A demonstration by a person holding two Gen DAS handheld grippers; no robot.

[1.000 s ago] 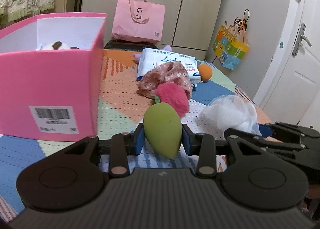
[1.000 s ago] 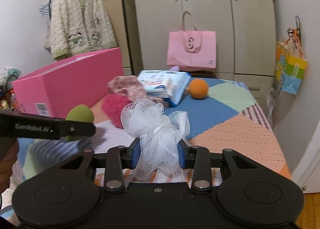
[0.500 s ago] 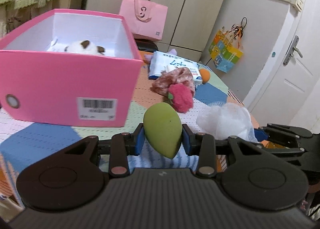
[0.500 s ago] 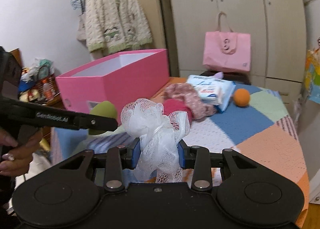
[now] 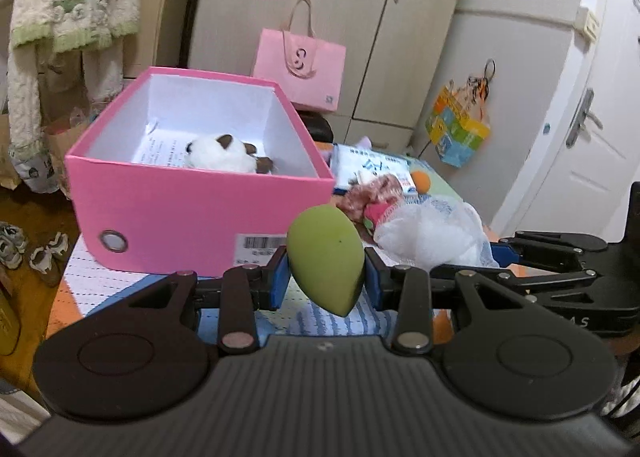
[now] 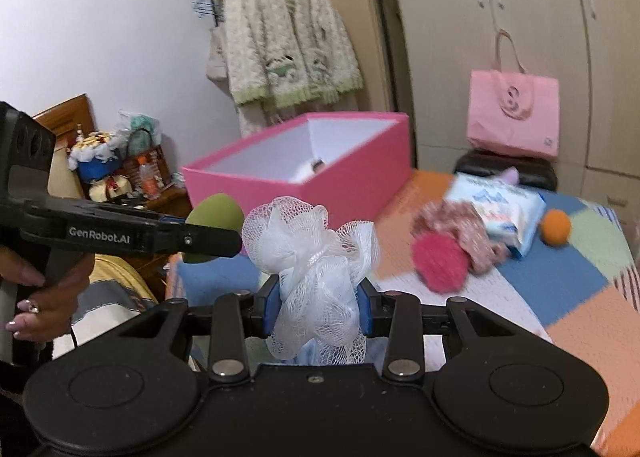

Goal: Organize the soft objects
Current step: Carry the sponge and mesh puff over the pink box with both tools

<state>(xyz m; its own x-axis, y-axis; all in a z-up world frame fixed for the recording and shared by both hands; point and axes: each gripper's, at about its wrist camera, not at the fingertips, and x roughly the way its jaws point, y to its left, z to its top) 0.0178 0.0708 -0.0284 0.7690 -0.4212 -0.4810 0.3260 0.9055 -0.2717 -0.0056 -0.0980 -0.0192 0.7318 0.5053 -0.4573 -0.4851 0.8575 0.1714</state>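
Observation:
My left gripper (image 5: pixel 325 279) is shut on a green egg-shaped sponge (image 5: pixel 324 253), held in the air just in front of the pink box (image 5: pixel 192 209). The open box holds a white plush toy (image 5: pixel 220 155) with brown patches. My right gripper (image 6: pixel 318 307) grips a white mesh bath puff (image 6: pixel 308 245); its jaws are just starting to open, but the pads still press the puff. The right wrist view shows the sponge (image 6: pixel 218 207) in the left gripper's fingers (image 6: pixel 192 239) to the left, with the box (image 6: pixel 360 177) beyond. A hand (image 6: pixel 44 297) holds the left gripper.
On the patchwork tablecloth (image 6: pixel 560 309) lie a pink fuzzy ball (image 6: pixel 440 261), floral fabric (image 6: pixel 460 221), a tissue pack (image 6: pixel 504 205) and an orange ball (image 6: pixel 556 227). A pink bag (image 6: pixel 512 117) stands behind, by the wardrobe. A cardigan (image 6: pixel 280 37) hangs at the left.
Both grippers have risen and swung left towards the pink box, each still holding its object. The box's inside and the plush toy now show from above.

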